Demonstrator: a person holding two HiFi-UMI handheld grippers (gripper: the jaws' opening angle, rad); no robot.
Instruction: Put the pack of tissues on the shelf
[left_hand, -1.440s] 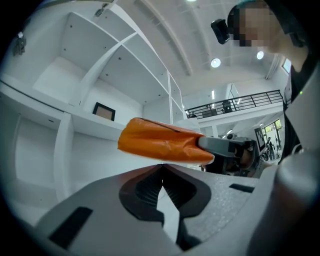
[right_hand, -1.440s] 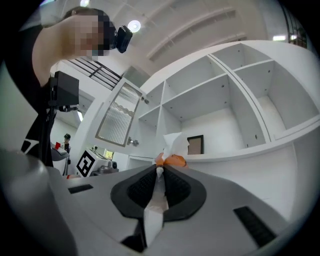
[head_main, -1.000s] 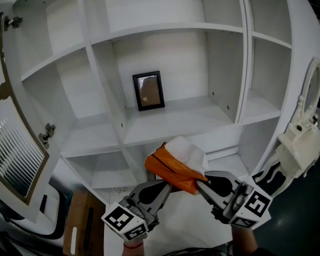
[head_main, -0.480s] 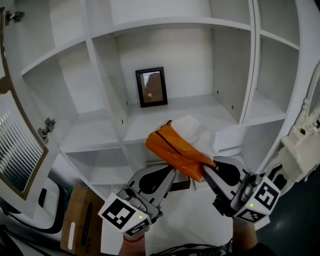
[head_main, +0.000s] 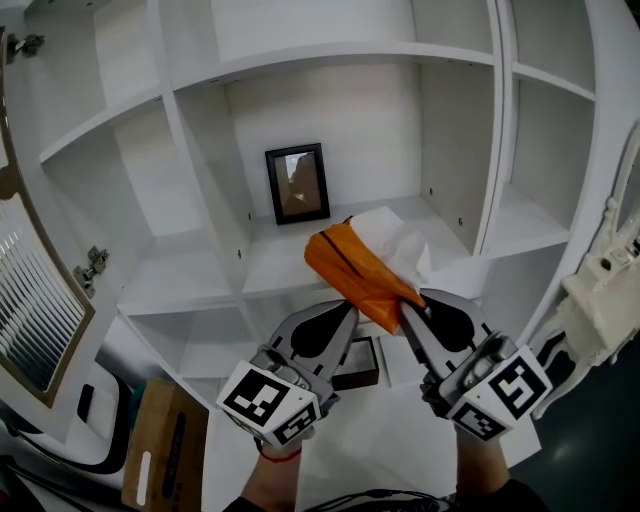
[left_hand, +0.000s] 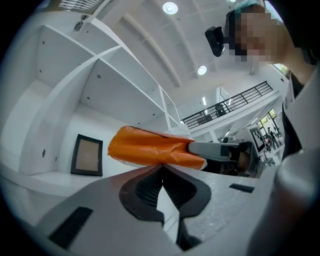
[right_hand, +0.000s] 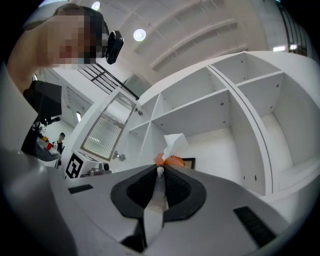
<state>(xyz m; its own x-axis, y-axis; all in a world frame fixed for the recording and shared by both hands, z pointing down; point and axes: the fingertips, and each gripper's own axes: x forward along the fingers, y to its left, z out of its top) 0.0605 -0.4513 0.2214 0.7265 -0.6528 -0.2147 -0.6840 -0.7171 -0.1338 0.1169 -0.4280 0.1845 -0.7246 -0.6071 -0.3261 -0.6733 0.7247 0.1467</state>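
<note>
The right gripper (head_main: 412, 305) is clamped on the near end of the orange pack of tissues (head_main: 355, 270), held up just ahead of both grippers, before the shelf (head_main: 270, 262) bay with a picture frame (head_main: 298, 183). The left gripper (head_main: 348, 310) has its jaws together, tips touching the pack's underside; whether they nip the wrapper is hard to see.

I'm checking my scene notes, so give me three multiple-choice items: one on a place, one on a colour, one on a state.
1. Where does the picture frame stand?
A) in the middle compartment
B) on the floor
C) between the jaws
2. What colour is the pack of tissues?
A) blue
B) orange
C) green
3. The right gripper is:
A) wide open
B) out of view
C) shut on the pack

Answers: 1 A, it stands at that compartment's back; 2 B, orange wrap with white tissue sticking out; 3 C, its jaws pinch the pack's edge.
</note>
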